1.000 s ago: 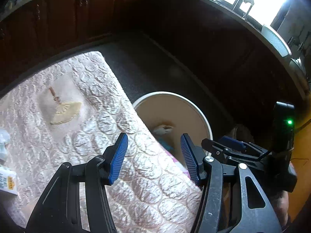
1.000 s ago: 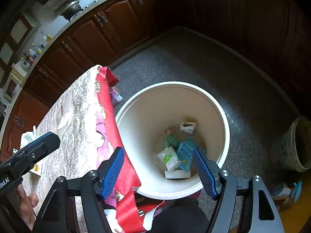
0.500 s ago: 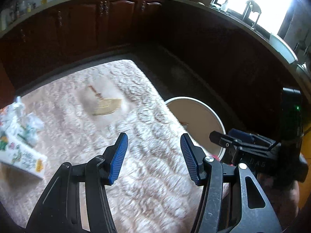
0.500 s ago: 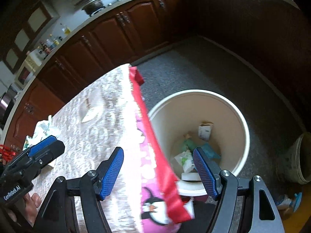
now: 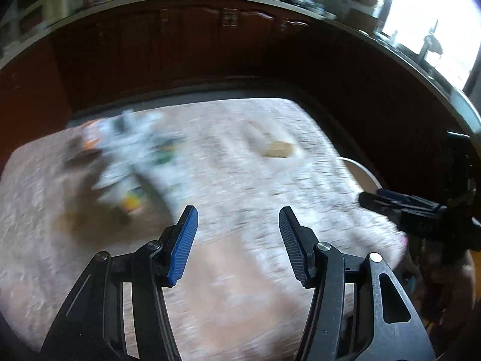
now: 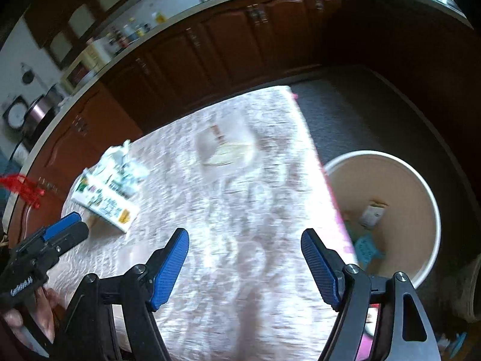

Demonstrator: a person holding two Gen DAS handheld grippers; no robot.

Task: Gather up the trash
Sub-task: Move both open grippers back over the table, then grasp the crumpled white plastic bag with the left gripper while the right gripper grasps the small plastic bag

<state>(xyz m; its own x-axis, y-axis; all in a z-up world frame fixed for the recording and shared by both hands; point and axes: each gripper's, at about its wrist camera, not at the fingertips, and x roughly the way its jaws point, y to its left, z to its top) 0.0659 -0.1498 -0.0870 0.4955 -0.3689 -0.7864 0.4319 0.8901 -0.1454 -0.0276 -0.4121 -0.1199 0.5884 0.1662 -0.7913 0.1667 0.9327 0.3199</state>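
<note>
The carton (image 6: 105, 207) lies flat on the desk (image 6: 240, 210) near its far left part, as the right view shows it; its long axis runs from upper left to lower right, and the end with the yellow patch points toward the lower right, toward the camera. Crumpled wrappers (image 6: 123, 162) sit against its far side, touching it. In the left view this trash is one blurred heap (image 5: 129, 162), and no direction can be read there. The bin (image 6: 390, 210) stands on the floor just beside the desk's right edge, with a small white box (image 6: 372, 213) and a teal packet (image 6: 366, 248) lying at its bottom. Both tongs hang above the quilted cloth with nothing between their pads. The left tongs (image 5: 237, 240) stand about half open and empty, near the heap. The right tongs (image 6: 245, 267) gape wider, their jaws having just been opening, empty, between the carton and the bin.
</note>
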